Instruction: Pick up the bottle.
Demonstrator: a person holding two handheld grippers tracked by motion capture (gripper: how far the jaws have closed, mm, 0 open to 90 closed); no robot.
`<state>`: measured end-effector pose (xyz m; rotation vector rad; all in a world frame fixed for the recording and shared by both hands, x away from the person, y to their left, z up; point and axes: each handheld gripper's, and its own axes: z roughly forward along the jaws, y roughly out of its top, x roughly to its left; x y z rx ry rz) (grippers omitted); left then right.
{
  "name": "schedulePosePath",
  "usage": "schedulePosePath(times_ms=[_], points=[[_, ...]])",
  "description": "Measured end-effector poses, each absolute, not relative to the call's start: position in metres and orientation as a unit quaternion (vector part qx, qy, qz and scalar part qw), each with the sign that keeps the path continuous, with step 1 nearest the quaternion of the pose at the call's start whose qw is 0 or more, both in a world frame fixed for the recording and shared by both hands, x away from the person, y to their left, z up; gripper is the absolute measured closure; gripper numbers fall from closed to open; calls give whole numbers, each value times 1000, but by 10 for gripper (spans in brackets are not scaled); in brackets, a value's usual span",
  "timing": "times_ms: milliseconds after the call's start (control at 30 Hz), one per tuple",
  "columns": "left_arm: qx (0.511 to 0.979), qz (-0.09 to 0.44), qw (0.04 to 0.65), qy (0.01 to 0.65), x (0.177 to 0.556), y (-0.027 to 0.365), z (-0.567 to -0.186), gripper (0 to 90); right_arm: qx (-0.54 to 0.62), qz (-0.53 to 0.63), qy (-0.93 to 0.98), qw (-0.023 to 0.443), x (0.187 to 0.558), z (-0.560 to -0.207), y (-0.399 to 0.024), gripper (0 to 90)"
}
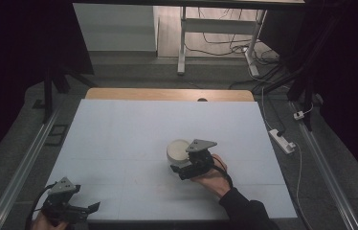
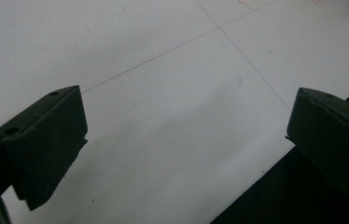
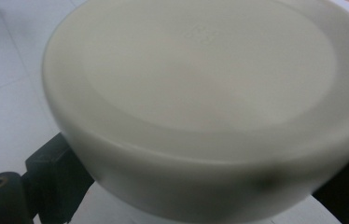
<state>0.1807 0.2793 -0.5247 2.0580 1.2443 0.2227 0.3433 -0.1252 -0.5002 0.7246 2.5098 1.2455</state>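
Note:
A round white jar (image 1: 177, 149) with a cream lid (image 3: 200, 79) stands a little right of the middle of the white table (image 1: 134, 129). My right gripper (image 1: 179, 165) reaches it from the near side. Its two black jaws sit against the jar's body (image 3: 200, 205) just under the overhanging lid, shut on it. My left gripper (image 1: 89, 209) hovers low at the table's front left corner. In the left gripper view this gripper (image 2: 186, 126) is open, with bare white tabletop between its fingers (image 2: 46, 140) and the table's front edge beside the right one.
A wooden strip (image 1: 167, 94) runs along the table's far edge. Metal rails (image 1: 24, 163) flank both sides. On the floor to the right lie a white power strip (image 1: 282, 140) and cables. White desk legs (image 1: 182, 43) stand beyond the table.

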Motion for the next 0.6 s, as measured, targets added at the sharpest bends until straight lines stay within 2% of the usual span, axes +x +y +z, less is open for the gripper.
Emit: schedulePosePath(times_ms=[600], points=[[795,82,358,482,181,280,-525,0,229,455,853,111,324,-485,-118,68]])
